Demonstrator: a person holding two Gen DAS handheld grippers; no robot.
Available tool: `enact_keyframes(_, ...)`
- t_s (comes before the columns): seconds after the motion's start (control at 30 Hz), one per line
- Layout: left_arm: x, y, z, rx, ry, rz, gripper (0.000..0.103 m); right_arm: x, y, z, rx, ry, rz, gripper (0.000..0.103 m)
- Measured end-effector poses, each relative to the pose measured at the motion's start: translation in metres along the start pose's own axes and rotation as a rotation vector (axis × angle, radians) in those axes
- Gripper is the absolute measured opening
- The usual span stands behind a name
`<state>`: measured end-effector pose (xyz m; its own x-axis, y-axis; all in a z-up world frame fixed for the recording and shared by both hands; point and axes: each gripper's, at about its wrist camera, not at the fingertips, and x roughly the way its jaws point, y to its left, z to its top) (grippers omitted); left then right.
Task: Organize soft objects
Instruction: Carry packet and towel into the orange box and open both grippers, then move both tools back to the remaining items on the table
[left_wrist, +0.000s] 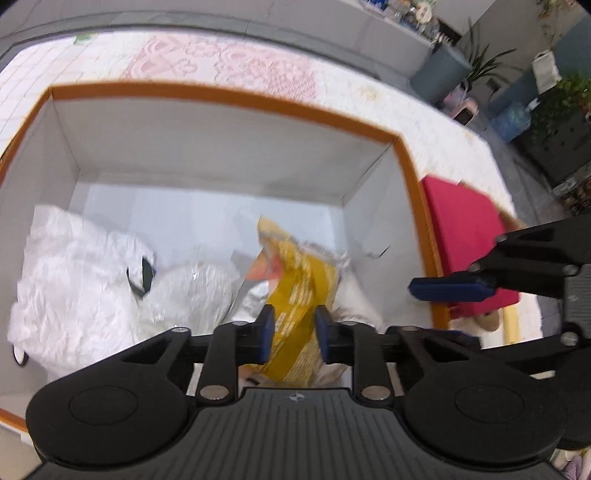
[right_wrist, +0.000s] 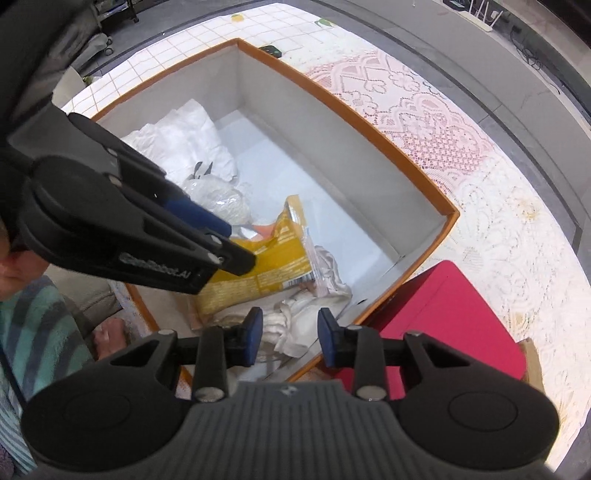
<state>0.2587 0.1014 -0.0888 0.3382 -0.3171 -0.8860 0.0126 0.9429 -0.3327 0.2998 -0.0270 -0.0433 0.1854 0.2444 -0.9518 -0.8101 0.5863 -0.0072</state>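
An orange-rimmed white box (left_wrist: 236, 96) (right_wrist: 369, 110) holds soft things: a white crinkled bag (left_wrist: 81, 280) (right_wrist: 181, 147), a clear plastic bundle (left_wrist: 195, 288) (right_wrist: 221, 195), a yellow packet (left_wrist: 299, 295) (right_wrist: 273, 258) and a white cloth (right_wrist: 314, 310). My left gripper (left_wrist: 293, 328) (right_wrist: 236, 243) is inside the box, its fingers either side of the yellow packet, a little apart. My right gripper (right_wrist: 290, 334) is open and empty over the box's near corner; one of its fingers (left_wrist: 450, 288) shows in the left wrist view.
A red box (left_wrist: 465, 236) (right_wrist: 443, 321) sits just outside the orange box's right side. The table has a white and pink lace cloth (right_wrist: 424, 110). A person's striped sleeve (right_wrist: 33, 332) is at the left edge.
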Motion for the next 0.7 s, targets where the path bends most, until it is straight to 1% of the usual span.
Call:
enact_keyframes(0.17, 0.01, -0.003, -0.004, -0.02, 0.004, 0.023, 0.019, 0.003, 0.004, -0.007, 0.007, 0.002, -0.002, 0.023)
enact_keyframes(0.3, 0.016, -0.002, -0.004, -0.034, 0.016, 0.031, 0.019, 0.004, 0.002, -0.009, 0.024, -0.006, 0.001, 0.023)
enact_keyframes(0.4, 0.012, -0.005, -0.004, -0.036, 0.005, 0.037, 0.019, 0.002, 0.002, -0.011, 0.036, -0.014, 0.0, 0.023)
enact_keyframes(0.5, -0.002, -0.014, -0.01, 0.02, -0.041, 0.057, 0.019, -0.005, 0.003, -0.015, 0.044, -0.028, -0.003, 0.023)
enact_keyframes(0.7, -0.044, -0.044, -0.029, 0.127, -0.151, 0.11, 0.019, -0.027, 0.004, -0.03, 0.072, -0.077, -0.006, 0.023)
